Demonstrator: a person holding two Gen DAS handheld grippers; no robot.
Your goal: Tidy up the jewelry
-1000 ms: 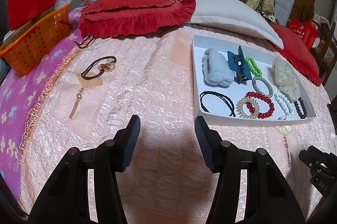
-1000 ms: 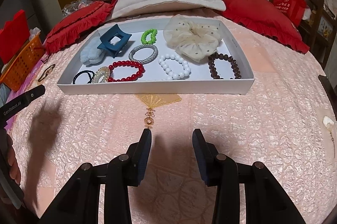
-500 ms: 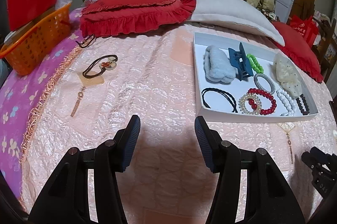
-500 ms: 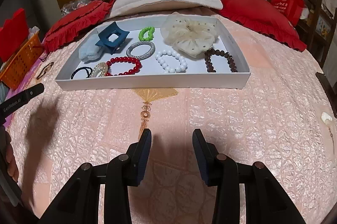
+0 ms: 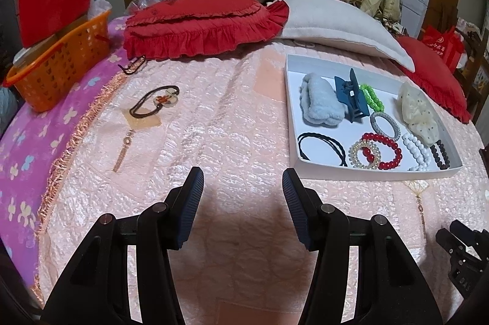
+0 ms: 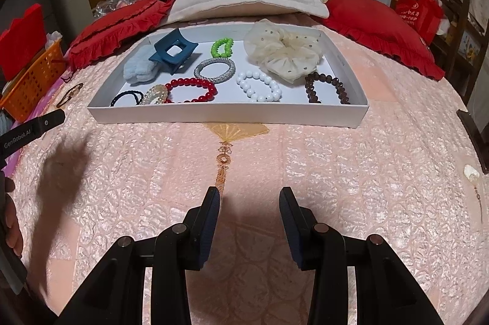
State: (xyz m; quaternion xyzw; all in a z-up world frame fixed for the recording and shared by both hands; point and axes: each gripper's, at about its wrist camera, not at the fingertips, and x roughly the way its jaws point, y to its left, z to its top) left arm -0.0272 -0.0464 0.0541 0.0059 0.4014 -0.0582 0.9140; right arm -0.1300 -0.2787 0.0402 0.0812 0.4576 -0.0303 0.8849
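Both grippers, left [image 5: 243,183] and right [image 6: 249,201], hang spread and empty; next, probably fetch the hair tie [image 5: 154,103] near the bed's left edge for the tray [image 5: 374,172].

Two wrist fisheyes looked down and forward over a pink quilted bed [image 5: 232,117].

The left view sat low behind its own black fingers [image 5: 189,209], facing the pillows, with the shallow white cardboard tray [image 5: 366,172] off to its right. The right view faced that tray [image 6: 226,117] squarely and nearer. Both shared the tray, the red ruffled cushion [image 5: 201,22] [image 6: 113,31] and the orange plastic basket [image 5: 58,65] [image 6: 33,80].
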